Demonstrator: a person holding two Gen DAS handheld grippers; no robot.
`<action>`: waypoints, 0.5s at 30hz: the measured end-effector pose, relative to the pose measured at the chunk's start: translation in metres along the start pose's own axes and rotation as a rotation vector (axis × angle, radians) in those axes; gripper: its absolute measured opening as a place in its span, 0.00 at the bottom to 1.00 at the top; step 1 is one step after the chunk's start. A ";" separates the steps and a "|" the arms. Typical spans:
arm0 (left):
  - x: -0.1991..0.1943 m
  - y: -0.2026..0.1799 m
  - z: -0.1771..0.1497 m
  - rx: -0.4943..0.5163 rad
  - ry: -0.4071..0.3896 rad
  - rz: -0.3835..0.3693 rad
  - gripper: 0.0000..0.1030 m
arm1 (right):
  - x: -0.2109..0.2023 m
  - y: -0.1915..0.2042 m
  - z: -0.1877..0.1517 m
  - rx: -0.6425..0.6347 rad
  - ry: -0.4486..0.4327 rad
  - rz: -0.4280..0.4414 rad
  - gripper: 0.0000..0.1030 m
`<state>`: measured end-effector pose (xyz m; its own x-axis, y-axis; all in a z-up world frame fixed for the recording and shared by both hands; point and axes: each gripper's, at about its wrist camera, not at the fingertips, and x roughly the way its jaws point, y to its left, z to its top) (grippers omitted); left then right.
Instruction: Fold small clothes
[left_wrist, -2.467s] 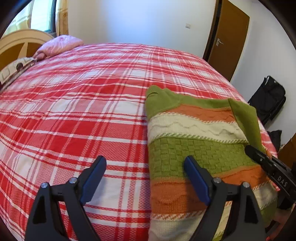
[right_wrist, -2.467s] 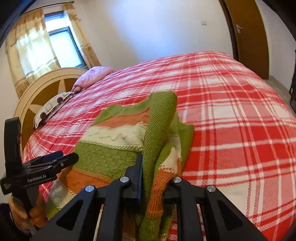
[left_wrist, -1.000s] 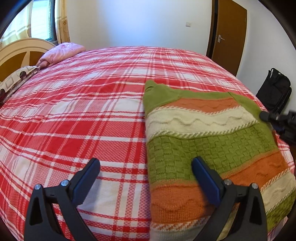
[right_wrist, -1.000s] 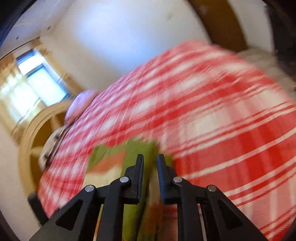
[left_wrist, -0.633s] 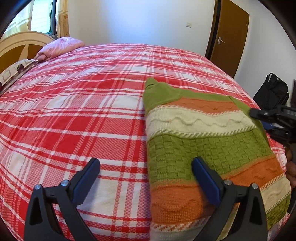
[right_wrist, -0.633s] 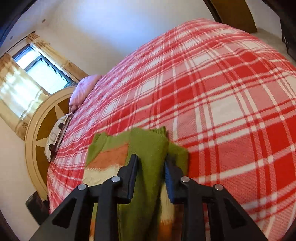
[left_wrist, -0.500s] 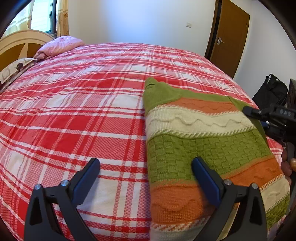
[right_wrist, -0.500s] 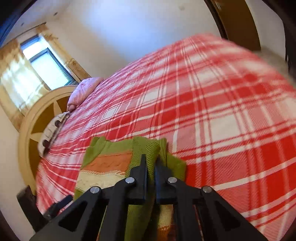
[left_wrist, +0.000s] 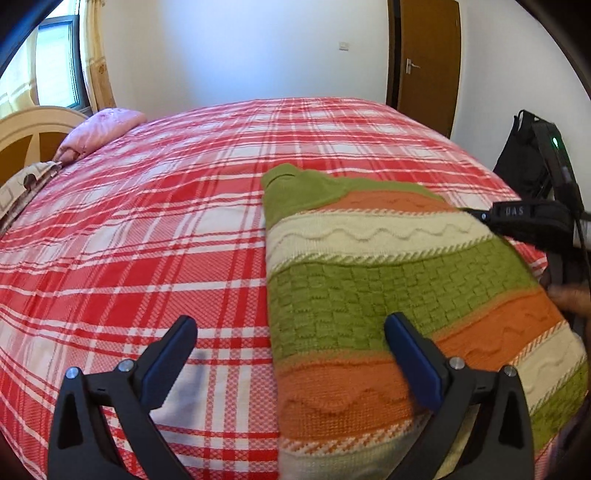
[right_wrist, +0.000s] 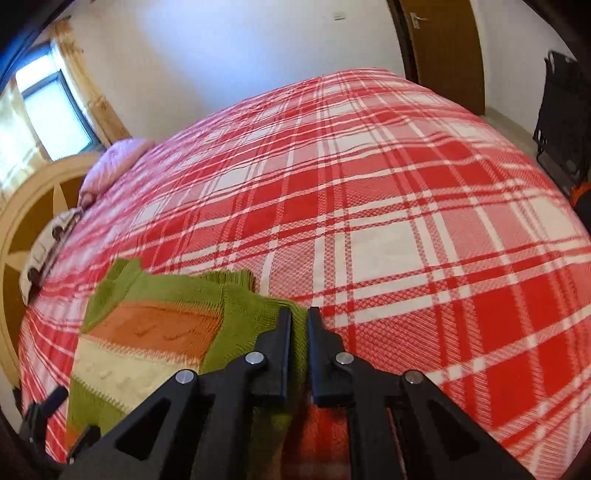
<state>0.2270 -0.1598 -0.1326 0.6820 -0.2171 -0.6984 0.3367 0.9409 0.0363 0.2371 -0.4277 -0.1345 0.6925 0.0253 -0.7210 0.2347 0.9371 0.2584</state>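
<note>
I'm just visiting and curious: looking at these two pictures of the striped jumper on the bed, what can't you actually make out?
- Jumper's near end: left view, cut off by the bottom edge and the left tongs.
- Jumper's folded-in sleeve: right view, partly behind the right tongs, whose jaws are opening; whether they pinch cloth is unclear.
- Person: left view, only fingertips at the right edge.
- Bag by the door: left view, partly hidden by the right tongs' handle.
</note>
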 end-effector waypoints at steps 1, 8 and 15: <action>0.000 -0.001 0.000 0.003 0.000 0.006 1.00 | -0.012 0.003 -0.003 -0.007 -0.022 -0.040 0.11; 0.000 0.000 0.000 0.009 -0.006 0.027 1.00 | -0.119 0.052 -0.061 -0.115 -0.213 0.010 0.12; -0.001 -0.004 -0.001 0.027 -0.016 0.055 1.00 | -0.106 0.077 -0.133 -0.171 -0.071 0.036 0.12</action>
<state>0.2242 -0.1625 -0.1325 0.7102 -0.1692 -0.6833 0.3156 0.9442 0.0942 0.0914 -0.3119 -0.1239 0.7463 0.0406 -0.6644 0.0940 0.9817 0.1656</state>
